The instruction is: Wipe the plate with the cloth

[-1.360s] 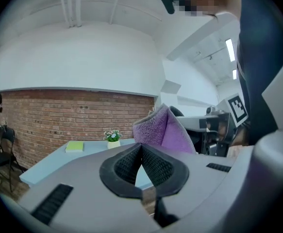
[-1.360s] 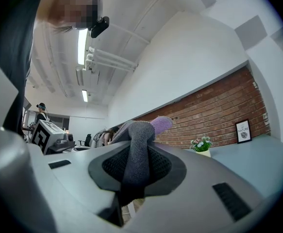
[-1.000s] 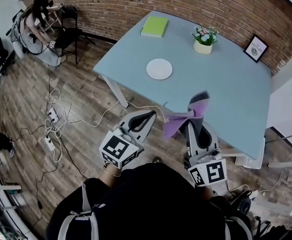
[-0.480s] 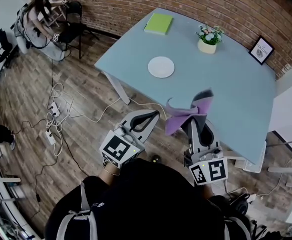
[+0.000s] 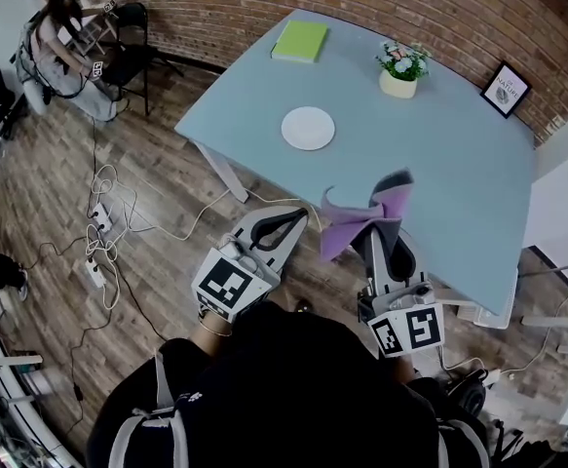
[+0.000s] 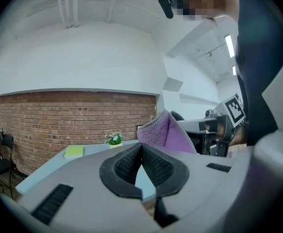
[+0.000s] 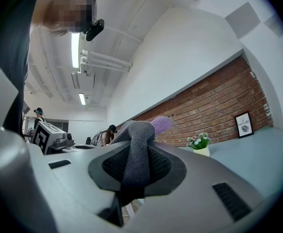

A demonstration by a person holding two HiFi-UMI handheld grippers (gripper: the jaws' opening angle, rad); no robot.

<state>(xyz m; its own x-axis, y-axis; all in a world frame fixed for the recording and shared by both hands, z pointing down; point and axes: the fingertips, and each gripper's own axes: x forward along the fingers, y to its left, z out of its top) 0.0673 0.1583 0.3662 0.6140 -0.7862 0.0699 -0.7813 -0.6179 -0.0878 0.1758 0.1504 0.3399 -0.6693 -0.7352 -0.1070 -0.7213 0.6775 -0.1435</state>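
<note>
The plate [image 5: 308, 128] lies on the blue desk [image 5: 439, 154], well apart from both grippers. The purple cloth [image 5: 354, 224] is pinched between the fingers [image 7: 163, 166] of the right gripper [image 5: 388, 224], and its loose folds stick up at the desk's near edge. The left gripper [image 5: 296, 216] is held level just beside it, short of the desk. Its fingers [image 6: 126, 165] are pressed together on nothing. Both grippers point toward the desk from in front of the person's body.
</note>
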